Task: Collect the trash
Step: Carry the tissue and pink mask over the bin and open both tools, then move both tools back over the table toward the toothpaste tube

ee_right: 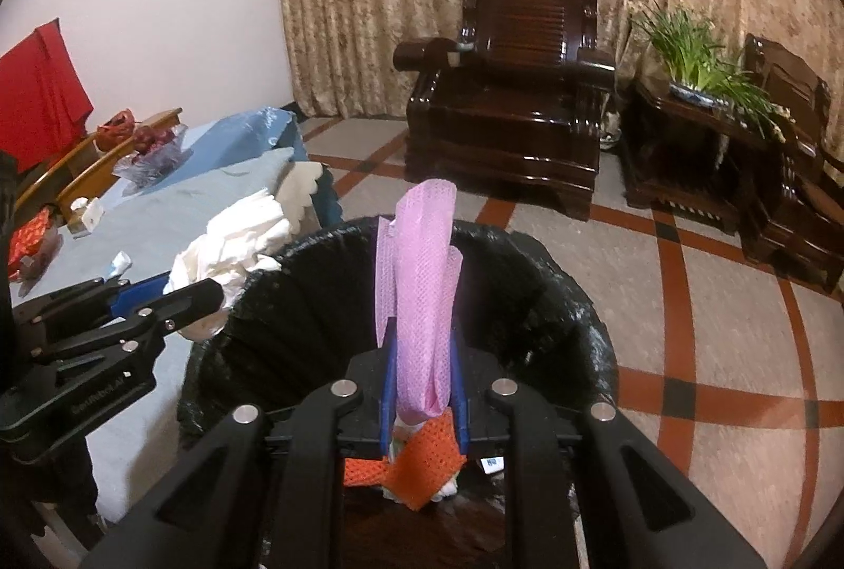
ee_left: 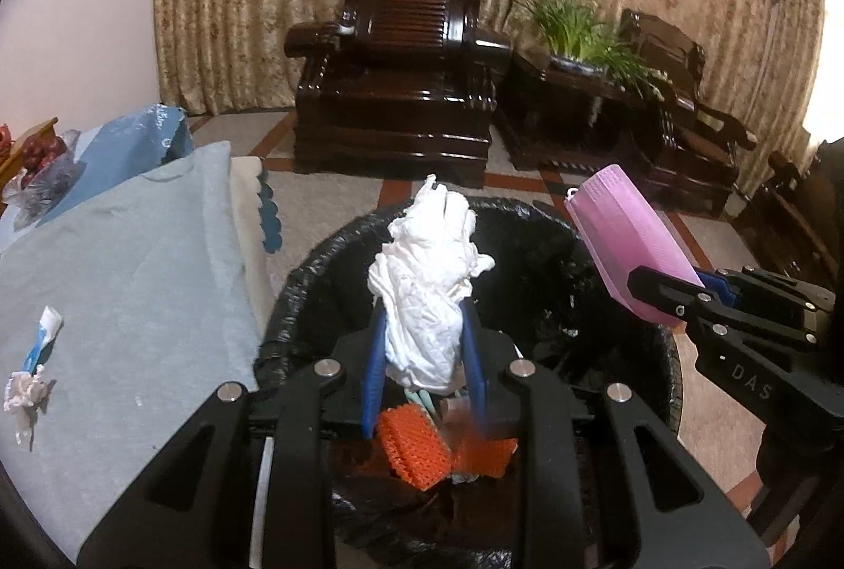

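My left gripper (ee_left: 422, 331) is shut on a crumpled white tissue (ee_left: 427, 273) and holds it above the black-lined trash bin (ee_left: 295, 295). My right gripper (ee_right: 422, 358) is shut on a pink face mask (ee_right: 422, 263) above the same bin (ee_right: 554, 284). The right gripper with the mask (ee_left: 627, 237) also shows in the left wrist view at the bin's right rim. The left gripper with the tissue (ee_right: 232, 242) shows in the right wrist view at the bin's left rim. Orange mesh (ee_left: 416, 453) and other scraps lie inside the bin. A small wrapper and a tissue scrap (ee_left: 31, 374) lie on the table.
A table with a light blue cloth (ee_left: 132, 284) stands left of the bin. A dark wooden armchair (ee_left: 395, 78), a side table with a plant (ee_left: 585, 41) and another chair stand by the curtain. Bagged items (ee_right: 147, 152) sit at the table's far end.
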Demonstrator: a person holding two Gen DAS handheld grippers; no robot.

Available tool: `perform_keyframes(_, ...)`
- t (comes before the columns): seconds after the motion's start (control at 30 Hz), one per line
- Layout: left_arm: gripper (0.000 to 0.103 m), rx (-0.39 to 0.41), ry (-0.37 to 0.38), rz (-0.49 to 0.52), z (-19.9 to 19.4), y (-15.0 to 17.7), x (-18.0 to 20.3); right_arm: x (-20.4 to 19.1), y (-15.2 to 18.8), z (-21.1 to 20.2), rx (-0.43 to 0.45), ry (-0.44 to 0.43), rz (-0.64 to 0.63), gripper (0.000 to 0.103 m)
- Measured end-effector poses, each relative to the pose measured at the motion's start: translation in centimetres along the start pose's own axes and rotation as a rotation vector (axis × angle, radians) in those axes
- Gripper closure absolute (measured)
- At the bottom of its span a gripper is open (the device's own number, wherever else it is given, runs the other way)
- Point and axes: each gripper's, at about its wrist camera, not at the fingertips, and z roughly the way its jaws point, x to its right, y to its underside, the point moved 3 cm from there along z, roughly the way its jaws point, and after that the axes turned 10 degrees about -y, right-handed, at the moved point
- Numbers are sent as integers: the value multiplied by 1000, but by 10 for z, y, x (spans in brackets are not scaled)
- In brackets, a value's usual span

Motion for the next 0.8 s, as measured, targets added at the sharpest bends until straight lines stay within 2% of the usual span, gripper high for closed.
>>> perform_keyframes(0.1, 76, -16, 9, 2, 7, 1, 1, 5, 3, 2, -8, 6, 8, 86)
perform_keyframes(0.13, 71, -19, 8, 0, 9, 1, 1, 7, 3, 2, -9, 8, 9, 85)
perform_keyframes(0.17, 66, -21, 5, -4, 9, 2, 0, 8, 3, 2, -11, 11, 10, 79)
perform_keyframes(0.3, 46, -21, 11, -24, 8, 3, -5, 14, 6, 4, -24, 34, 18, 64)
perform_keyframes(0.4, 38, -14, 6, -40, 5, 2, -13, 17, 7, 3, -21, 43, 27, 43)
perform_keyframes(0.43, 35, -10, 0, -46, 3, 2, -16, 17, 7, 1, -16, 51, 28, 25)
perform_keyframes(0.47, 28, -4, -9, -53, 0, 1, -20, 17, 7, 1, -13, 56, 28, 12)
perform_keyframes(0.5, 21, 3, -22, -62, -3, 2, -25, 16, 7, -1, -9, 56, 28, 11)
perform_keyframes(0.57, 17, 19, -49, -79, -11, 2, -36, 12, 6, -2, -7, 39, 29, 7)
perform_keyframes(0.8, 14, 40, -134, -140, -39, 7, -86, -16, -1, -1, 23, -22, 2, 6)
